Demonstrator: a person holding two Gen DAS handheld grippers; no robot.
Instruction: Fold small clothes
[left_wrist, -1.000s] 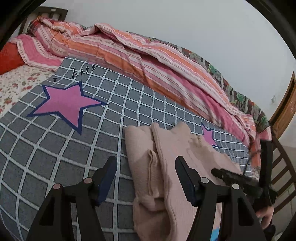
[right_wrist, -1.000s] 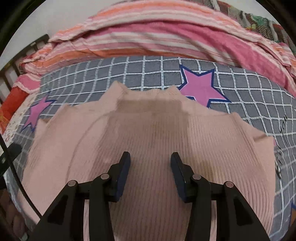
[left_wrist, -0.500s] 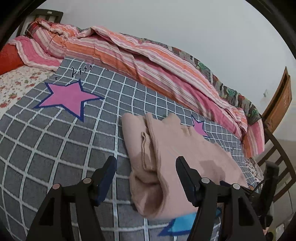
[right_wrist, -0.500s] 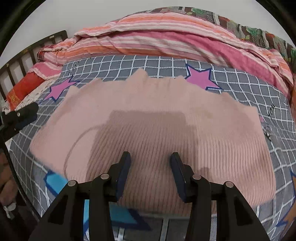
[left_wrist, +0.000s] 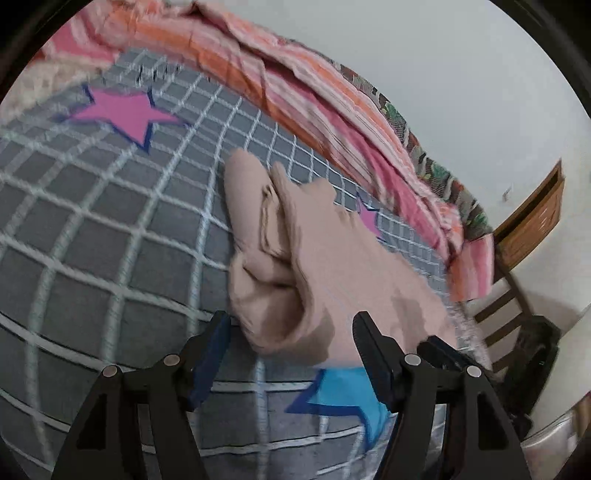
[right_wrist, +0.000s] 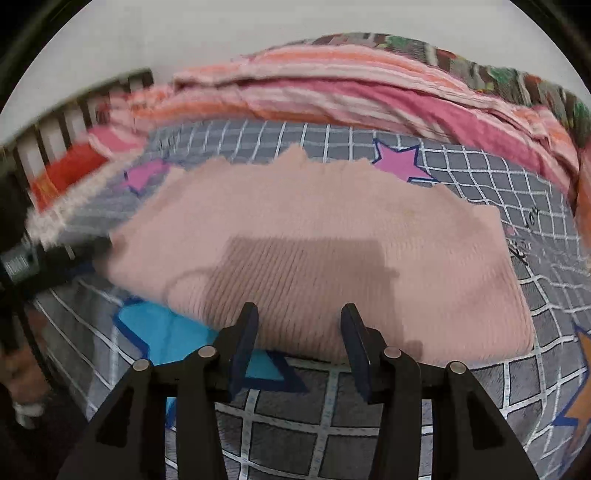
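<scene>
Left wrist view: my left claw (left_wrist: 290, 334) gapes empty just short of the pink knit sweater (left_wrist: 314, 258). My right claw (right_wrist: 299, 332), half-open, holds nothing. Soft, floppy knit; best pinched at its near hem.

Sweater (right_wrist: 314, 251) flat on checked sheet (right_wrist: 480, 184), just ahead of right gripper (right_wrist: 299, 332). Rumpled quilt (right_wrist: 332, 96) behind it. Left gripper (left_wrist: 291, 339) at sweater's folded end.

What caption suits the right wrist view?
Open right gripper at the near edge of a folded pink sweater on a checked bedspread.
</scene>
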